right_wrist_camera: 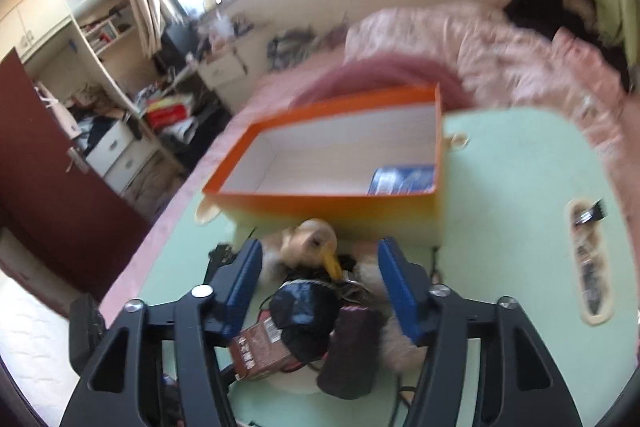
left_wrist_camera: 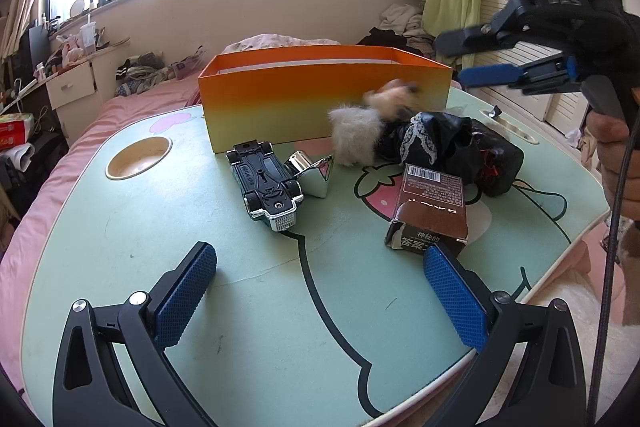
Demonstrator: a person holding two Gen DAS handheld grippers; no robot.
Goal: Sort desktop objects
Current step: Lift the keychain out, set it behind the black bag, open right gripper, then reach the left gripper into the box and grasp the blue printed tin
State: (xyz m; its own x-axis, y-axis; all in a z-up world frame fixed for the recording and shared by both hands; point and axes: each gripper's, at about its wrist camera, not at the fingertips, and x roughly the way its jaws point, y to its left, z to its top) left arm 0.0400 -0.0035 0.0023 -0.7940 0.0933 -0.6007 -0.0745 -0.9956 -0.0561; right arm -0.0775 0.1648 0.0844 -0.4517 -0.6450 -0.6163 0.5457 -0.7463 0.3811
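An orange box [left_wrist_camera: 320, 95] stands open at the back of the green lap table [left_wrist_camera: 160, 227]; a blue item [right_wrist_camera: 402, 181] lies inside it. In front of it lie an upside-down black toy car [left_wrist_camera: 266, 183], a chrome piece [left_wrist_camera: 314, 173], a brown carton [left_wrist_camera: 430, 207] and a plush duck doll [left_wrist_camera: 360, 135] in black clothes, its head blurred. My right gripper [left_wrist_camera: 452, 61] hangs in the air at the upper right, open, touching nothing. In the right wrist view the duck doll [right_wrist_camera: 308, 241] and brown carton [right_wrist_camera: 260, 347] lie below the right gripper [right_wrist_camera: 320, 255]. My left gripper [left_wrist_camera: 320, 291] is open and empty over the near table.
A round cup recess [left_wrist_camera: 138, 157] sits at the table's left, and a long slot [right_wrist_camera: 590, 267] with small items at its right. A dark pouch [left_wrist_camera: 496, 163] lies beside the doll. The table rests on a pink bed [left_wrist_camera: 120, 107], with cluttered shelves to the left.
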